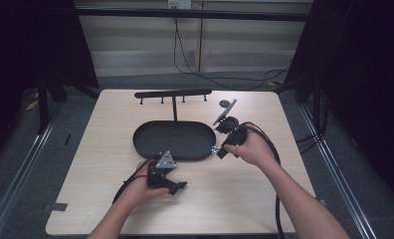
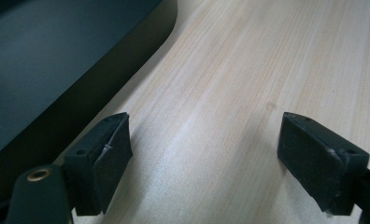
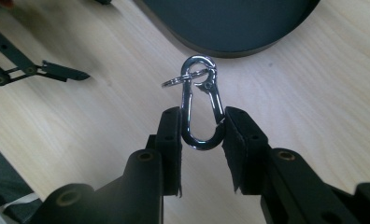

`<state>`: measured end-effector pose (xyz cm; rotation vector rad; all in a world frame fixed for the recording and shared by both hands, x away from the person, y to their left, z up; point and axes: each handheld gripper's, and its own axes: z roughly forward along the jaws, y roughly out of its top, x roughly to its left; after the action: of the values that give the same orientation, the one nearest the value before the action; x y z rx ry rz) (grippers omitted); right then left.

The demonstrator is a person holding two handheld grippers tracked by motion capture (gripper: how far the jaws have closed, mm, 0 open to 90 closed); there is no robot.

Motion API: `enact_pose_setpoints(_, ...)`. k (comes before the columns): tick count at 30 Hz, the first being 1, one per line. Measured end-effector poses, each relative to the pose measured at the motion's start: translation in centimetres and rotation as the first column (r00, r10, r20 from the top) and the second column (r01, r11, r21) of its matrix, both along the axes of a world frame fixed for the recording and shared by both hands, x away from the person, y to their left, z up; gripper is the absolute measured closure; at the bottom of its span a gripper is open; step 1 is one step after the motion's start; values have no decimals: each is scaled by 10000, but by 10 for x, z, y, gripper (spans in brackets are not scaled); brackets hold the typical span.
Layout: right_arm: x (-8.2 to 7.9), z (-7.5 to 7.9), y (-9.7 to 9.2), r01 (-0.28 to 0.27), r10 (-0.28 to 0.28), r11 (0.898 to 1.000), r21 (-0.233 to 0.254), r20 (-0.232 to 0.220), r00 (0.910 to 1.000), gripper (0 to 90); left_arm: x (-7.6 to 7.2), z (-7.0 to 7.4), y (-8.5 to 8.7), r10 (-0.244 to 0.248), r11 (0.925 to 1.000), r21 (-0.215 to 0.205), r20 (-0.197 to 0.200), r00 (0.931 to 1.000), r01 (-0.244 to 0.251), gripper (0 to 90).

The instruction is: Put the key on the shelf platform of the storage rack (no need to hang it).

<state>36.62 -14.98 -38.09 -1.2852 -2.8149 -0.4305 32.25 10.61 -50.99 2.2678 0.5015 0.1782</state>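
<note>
Meanwhile, one carabiner (image 3: 201, 105) is pinched by the right gripper (image 3: 202, 140) beside one tray (image 1: 174, 140); the left gripper (image 2: 204, 154) is held spread.

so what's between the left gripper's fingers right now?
Nothing. In the left gripper view the fingers stand wide apart over bare wooden table, with the black tray off to one side.

The table (image 1: 245, 194) looks like pale wood, or a wood-look laminate, with fine straight grain and a smooth, slightly satin top. The oval tray (image 1: 150, 144) is matt black, could be plastic or coated metal. The snap hook (image 3: 201, 105) is polished chrome metal, properly mirror-shiny. The right gripper (image 3: 202, 140) has dull black pads (image 3: 237, 140), rubbery-looking.
</note>
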Motion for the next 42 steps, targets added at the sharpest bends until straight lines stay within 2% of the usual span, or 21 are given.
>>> enact_pose_setpoints(27, 31, 12, 19, 194, -193, 9998, -20, 241, 9995, 685, 0, 0, 0, -79, 10000, 5, -18, 10000, 79, 174)
enact_pose_setpoints(35, 38, 11, 24, 195, -195, 9998, 2, 256, 9995, 686, 0, 0, 0, -62, 10000, -24, -29, 10000, 62, 174)
enact_pose_setpoints(42, 44, 9, 27, 235, -238, 9997, 78, 468, 9986, 685, 0, 0, 0, -59, 10000, -36, -30, 10000, 59, 173)
